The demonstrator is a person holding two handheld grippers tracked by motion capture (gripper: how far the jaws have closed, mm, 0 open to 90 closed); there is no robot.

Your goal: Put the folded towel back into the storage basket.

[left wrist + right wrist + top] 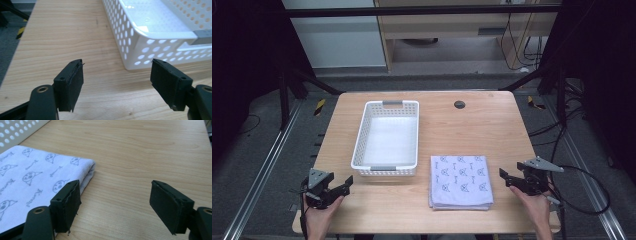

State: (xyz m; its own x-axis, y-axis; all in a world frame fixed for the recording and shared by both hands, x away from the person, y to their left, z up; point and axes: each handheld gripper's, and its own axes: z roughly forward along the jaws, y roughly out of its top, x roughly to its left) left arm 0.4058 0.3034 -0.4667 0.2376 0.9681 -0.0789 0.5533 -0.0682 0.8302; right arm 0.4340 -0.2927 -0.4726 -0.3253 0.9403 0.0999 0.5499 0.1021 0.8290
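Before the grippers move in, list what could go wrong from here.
1. The folded cloth lies in loose stacked layers; a pinch at its edge may lift only the top layer and unfold it.
2. The white basket looks light and nothing pins it, so a bump from the open left gripper could slide it.

Grey floor [257, 150] surrounds the wooden table [492, 130]; a pale cabinet [452, 25] stands beyond its far edge, cables [522, 50] hanging beside.
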